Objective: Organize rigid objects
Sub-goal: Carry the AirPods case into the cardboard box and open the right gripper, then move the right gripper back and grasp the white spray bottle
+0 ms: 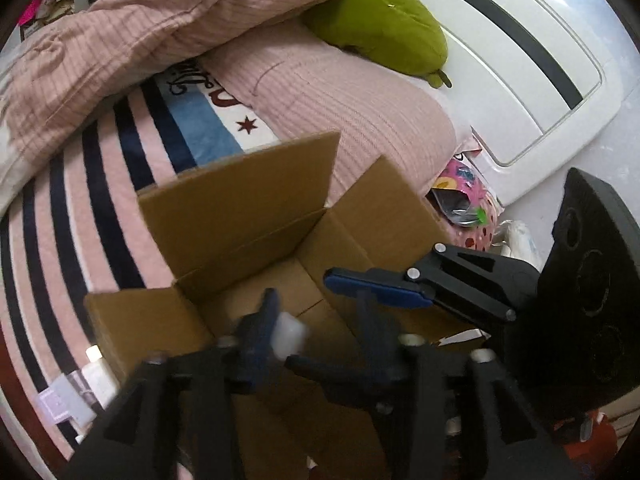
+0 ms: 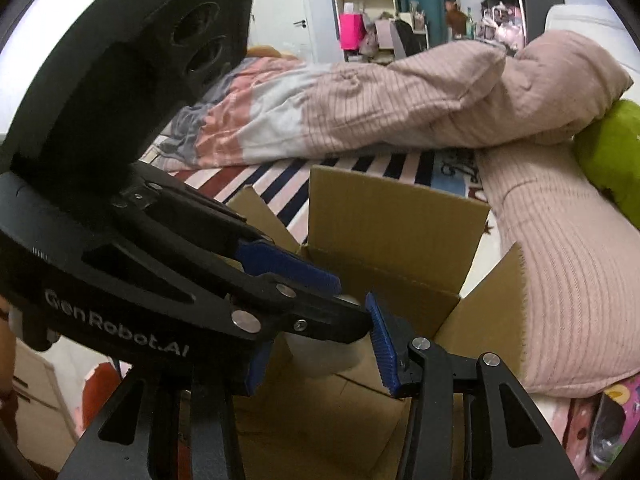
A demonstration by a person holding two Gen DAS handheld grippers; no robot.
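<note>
An open cardboard box (image 1: 240, 208) stands on the bed; it also shows in the right wrist view (image 2: 396, 220). My left gripper (image 1: 320, 320) hangs over the box opening, blurred by motion, jaws apart, with a small white object (image 1: 292, 334) against its left finger. My right gripper (image 2: 320, 344) is over the same box with a white cylindrical object (image 2: 324, 354) between its blue pads; whether they press on it I cannot tell. The left gripper crosses in front of it (image 2: 288, 268). The right gripper appears in the left wrist view (image 1: 380, 286).
Pink striped duvet (image 1: 140, 28) and pillow (image 1: 352, 108) lie behind the box, with a green plush (image 1: 384, 24). A striped blanket (image 1: 60, 220) covers the bed. Colourful packets (image 1: 464, 196) sit by the white headboard (image 1: 520, 60). A small white item (image 1: 76, 392) lies left of the box.
</note>
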